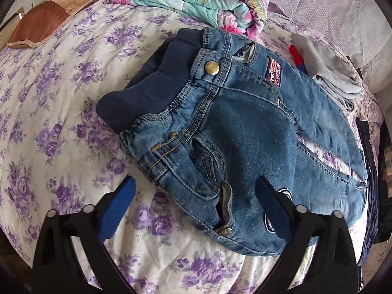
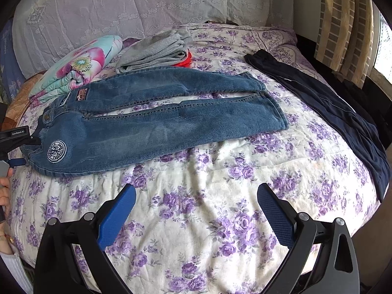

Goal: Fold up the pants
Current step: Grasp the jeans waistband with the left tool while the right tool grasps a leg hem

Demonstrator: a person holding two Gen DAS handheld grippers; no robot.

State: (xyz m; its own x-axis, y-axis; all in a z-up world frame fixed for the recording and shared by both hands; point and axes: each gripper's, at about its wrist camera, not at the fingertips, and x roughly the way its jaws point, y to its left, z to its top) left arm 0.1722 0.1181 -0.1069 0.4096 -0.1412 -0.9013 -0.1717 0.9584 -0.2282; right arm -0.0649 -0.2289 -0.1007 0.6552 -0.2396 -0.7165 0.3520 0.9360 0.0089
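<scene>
Blue denim pants (image 1: 240, 127) lie flat on the floral bed, waist with dark ribbed band at the left, legs stretched right (image 2: 159, 112). My left gripper (image 1: 196, 191) is open, its jaws straddling the near hip and pocket of the pants just above the cloth. In the right wrist view the left gripper (image 2: 20, 150) shows at the waist end. My right gripper (image 2: 196, 201) is open and empty over bare bedspread, in front of the pants' near leg.
A folded floral quilt (image 2: 80, 66) and folded grey clothes (image 2: 156, 51) lie behind the pants. Dark navy pants (image 2: 325, 103) lie at the right of the bed (image 2: 220, 171). A brown cushion (image 1: 39, 24) sits far left. A curtained window (image 2: 348, 29) is at right.
</scene>
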